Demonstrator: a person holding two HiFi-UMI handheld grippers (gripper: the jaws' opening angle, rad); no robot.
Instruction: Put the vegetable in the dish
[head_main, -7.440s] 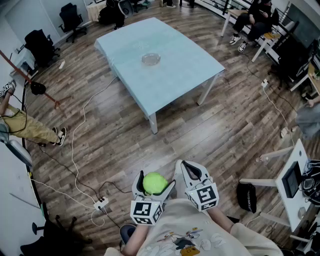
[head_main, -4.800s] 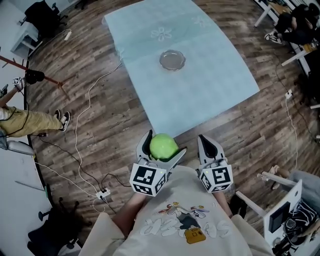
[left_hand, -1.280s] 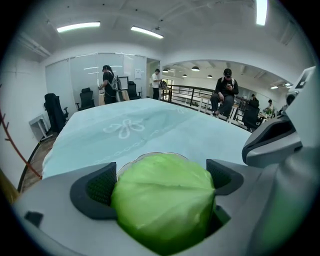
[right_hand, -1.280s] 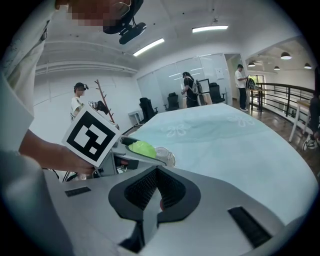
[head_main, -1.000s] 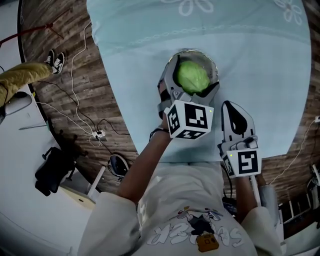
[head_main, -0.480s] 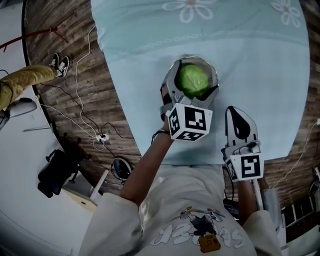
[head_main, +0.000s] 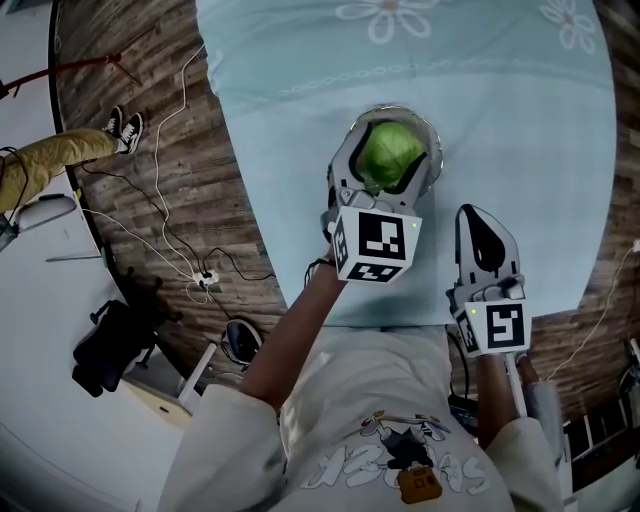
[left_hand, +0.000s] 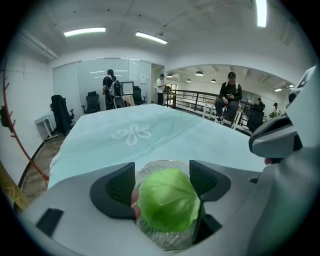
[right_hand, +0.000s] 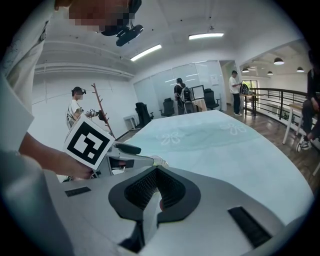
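Note:
A round green cabbage (head_main: 390, 152) sits in the clear glass dish (head_main: 432, 135) on the pale blue tablecloth (head_main: 520, 120). My left gripper (head_main: 390, 165) hangs over the dish with a jaw on each side of the cabbage. Its jaws are closing, and the dark pads (left_hand: 112, 190) stand beside the cabbage (left_hand: 167, 200) without visibly pressing it. The dish rim (left_hand: 160, 164) shows just past the cabbage. My right gripper (head_main: 483, 225) is held nearer me, over the cloth to the right of the dish. It is shut, its pads (right_hand: 145, 192) meeting with nothing between them.
The table's near edge is close to my body, with wood floor on the left. Cables and a power strip (head_main: 205, 277) lie there, beside a black bag (head_main: 110, 340) and a person's legs (head_main: 60, 160). Other people (left_hand: 230, 97) stand and sit farther off.
The left gripper has drawn slightly back toward me and its jaws stand narrower around the cabbage, which stays in the dish. The right gripper has barely moved.

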